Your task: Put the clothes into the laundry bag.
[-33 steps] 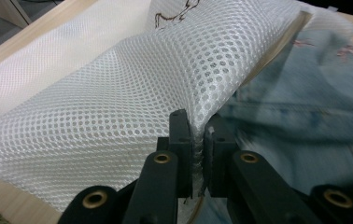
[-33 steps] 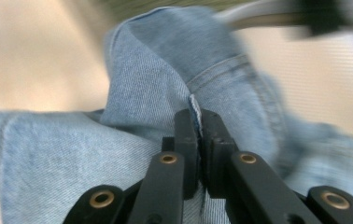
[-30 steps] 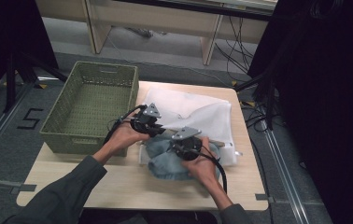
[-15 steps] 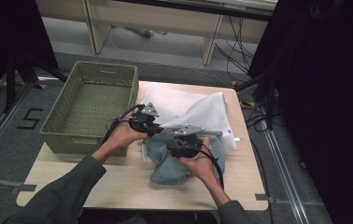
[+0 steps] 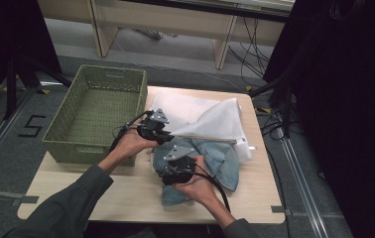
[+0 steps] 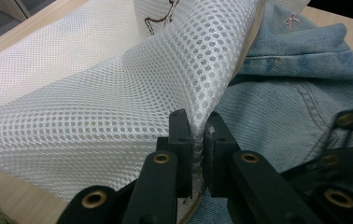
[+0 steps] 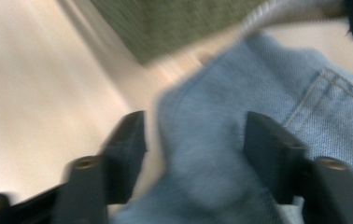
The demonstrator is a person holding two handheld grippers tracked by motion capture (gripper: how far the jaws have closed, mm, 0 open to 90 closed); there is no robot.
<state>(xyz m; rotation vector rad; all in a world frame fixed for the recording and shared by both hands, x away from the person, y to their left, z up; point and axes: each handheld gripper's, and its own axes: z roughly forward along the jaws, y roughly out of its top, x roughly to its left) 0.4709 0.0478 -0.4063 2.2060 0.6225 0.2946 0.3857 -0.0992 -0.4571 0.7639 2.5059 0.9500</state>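
In the high view we see a wooden table (image 5: 126, 186) carrying a green woven basket (image 5: 96, 114) at its left, a white mesh laundry bag (image 5: 215, 124) at the far centre, and a pair of light blue denim jeans (image 5: 215, 161) lying in front of the bag. The left gripper (image 5: 168, 136) sits just beside the basket's near right corner, held in the person's left hand (image 5: 133, 144), and its jaws are clenched on an edge of the mesh laundry bag. In the left gripper view we confirm this grip: the two black jaws stand almost together with the bag's netting (image 6: 118, 102) pinched between them, and the fabric rises from the jaws as a lifted flap. The jeans (image 6: 286, 102) lie directly under that flap, touching the bag's hem. The right gripper (image 5: 168, 171) rests over the near left part of the jeans, held in the right hand (image 5: 195, 186), well in from the table's front edge. In the right gripper view, which is blurred, we see its jaws standing apart with a fold of denim (image 7: 207, 140) between them; they have just been closing a little after opening, and the pads do not press on the cloth. Beyond the denim in that view we see the bare table (image 7: 39, 84) and a corner of the basket (image 7: 174, 23).
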